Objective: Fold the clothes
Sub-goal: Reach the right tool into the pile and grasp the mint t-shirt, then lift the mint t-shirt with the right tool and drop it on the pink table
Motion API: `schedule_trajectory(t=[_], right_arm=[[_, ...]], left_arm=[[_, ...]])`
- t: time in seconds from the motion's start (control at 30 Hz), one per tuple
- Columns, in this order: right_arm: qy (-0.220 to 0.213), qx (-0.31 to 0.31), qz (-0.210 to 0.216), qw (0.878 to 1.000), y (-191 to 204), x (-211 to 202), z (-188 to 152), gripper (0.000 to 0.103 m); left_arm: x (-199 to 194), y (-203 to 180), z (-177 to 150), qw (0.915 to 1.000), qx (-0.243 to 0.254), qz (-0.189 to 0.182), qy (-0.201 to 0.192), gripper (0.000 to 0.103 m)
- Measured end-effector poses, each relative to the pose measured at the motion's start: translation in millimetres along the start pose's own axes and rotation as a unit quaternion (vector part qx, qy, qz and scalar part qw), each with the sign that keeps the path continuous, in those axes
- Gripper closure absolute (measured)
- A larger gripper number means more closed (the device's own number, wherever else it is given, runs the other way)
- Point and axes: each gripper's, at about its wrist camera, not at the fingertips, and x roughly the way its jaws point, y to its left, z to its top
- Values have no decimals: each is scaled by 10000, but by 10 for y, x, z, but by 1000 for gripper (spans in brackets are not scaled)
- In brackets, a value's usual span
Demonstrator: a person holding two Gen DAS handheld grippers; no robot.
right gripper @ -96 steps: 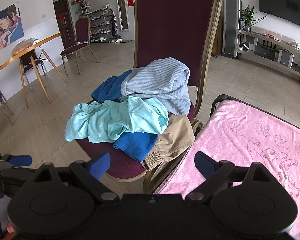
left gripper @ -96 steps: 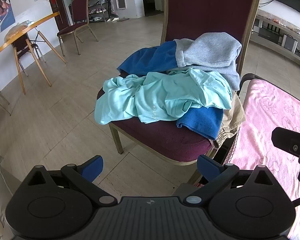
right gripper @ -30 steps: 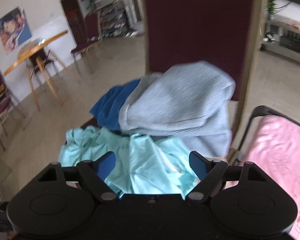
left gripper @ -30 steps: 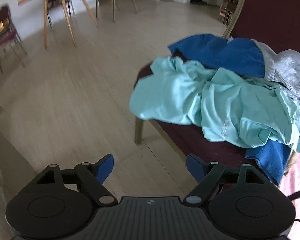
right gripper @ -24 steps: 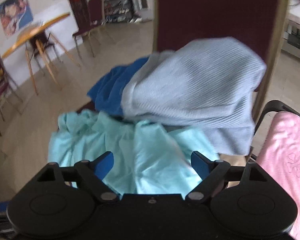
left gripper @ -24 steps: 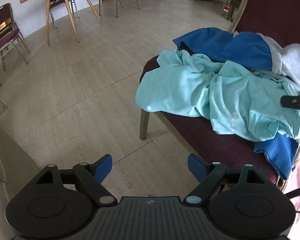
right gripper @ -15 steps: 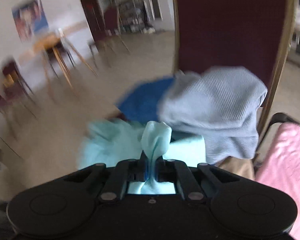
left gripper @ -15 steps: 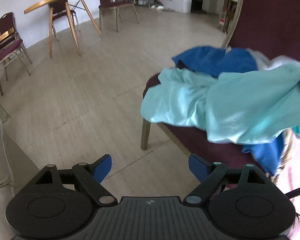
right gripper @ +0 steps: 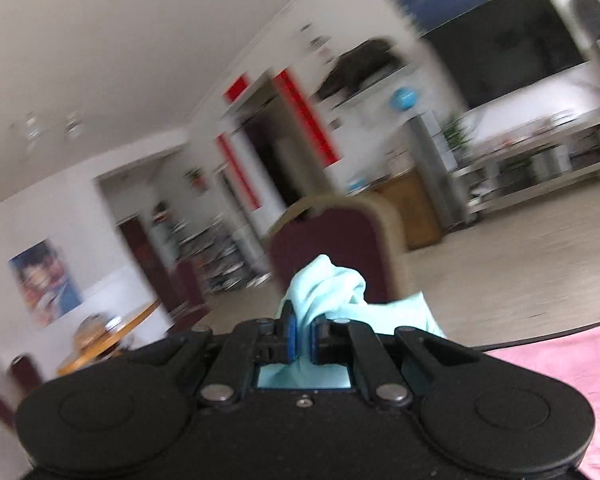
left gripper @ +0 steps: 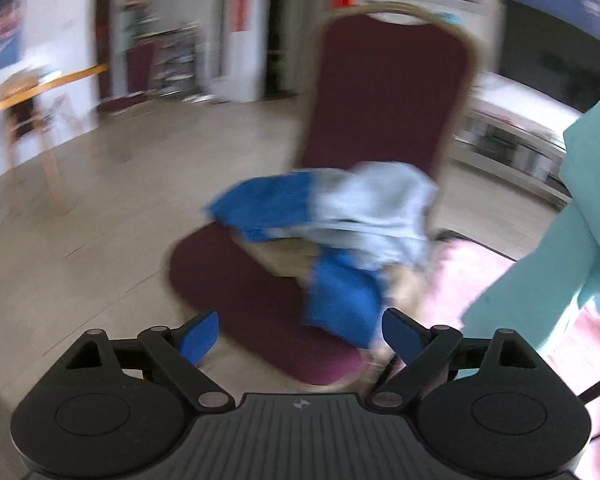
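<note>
- mint-green jersey, thin and limp: the light shirt bunched into a soft knot between the closed fingers of the right tongs, with a flap spilling off to the right of the tips.
- from the left tongs' camera the same shirt hung as a long loose sheet at the far right, ahead of and above the right fingertip, clear of the chair.
- the left tongs stood wide open and held nothing; its blue pads framed the chair seat directly ahead.
- ahead of the left tongs, a blue garment and a pale grey knit lay heaped at the back of the seat, with something tan under them; blur hid the details.
- a pink cloth surface showed low to the right of the right tongs and likewise to the right of the left tongs.
- judged from the drape, the shirt looked light and floppy with no stiffness, likely to swing, twist and slide if pinched by one bunched point only.
- a hold on a hem, shoulder seam or collar edge by the free left tongs would probably spread it flat best; which edge hung nearest could not be told through the blur.
- the knit seemed thicker and heavier, and less prone to slip.
</note>
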Motion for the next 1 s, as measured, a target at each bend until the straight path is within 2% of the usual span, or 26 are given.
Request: schedule_trajectory(t=[0.2, 0.27, 0.33, 0.43, 0.53, 0.6, 0.7, 0.8, 0.9, 0.97, 1.0], right_arm=[[-248, -197, -1358, 9902, -631, -687, 14, 96], [-209, -253, -1719, 9846, -800, -825, -5, 96], [-30, -193, -1887, 9818, -933, -806, -70, 96], [418, 272, -1736, 9835, -1168, -552, -230, 96], [848, 829, -1476, 9819, -1404, -248, -390, 96], [828, 1152, -1317, 9811, -1519, -44, -426, 96], [396, 1555, -1349, 9778, -1725, 17, -350, 96], [179, 1896, -1940, 9623, -2080, -175, -511, 96], [-39, 2228, -2520, 9417, -2436, -366, -671, 95], [-185, 2442, -2900, 9252, -2673, -493, -779, 86], [-107, 2557, -3048, 9174, -2802, -537, -868, 80]], left_arm=[[31, -923, -209, 9918, 712, -1048, 167, 13], [69, -1177, -280, 9884, 838, -1235, 271, 14], [92, -1310, -349, 9865, 884, -1338, 337, 14], [115, -1473, -444, 9842, 946, -1432, 429, 14], [217, -1493, -458, 9853, 985, -1308, 493, 14], [251, -1440, -443, 9877, 999, -1111, 454, 14], [265, -1335, -392, 9914, 938, -852, 334, 16], [290, -1266, -348, 9933, 817, -767, 297, 16], [355, -1320, -368, 9921, 837, -824, 430, 15], [393, -1417, -425, 9899, 963, -876, 563, 15], [408, -1473, -460, 9885, 1038, -906, 629, 15]])
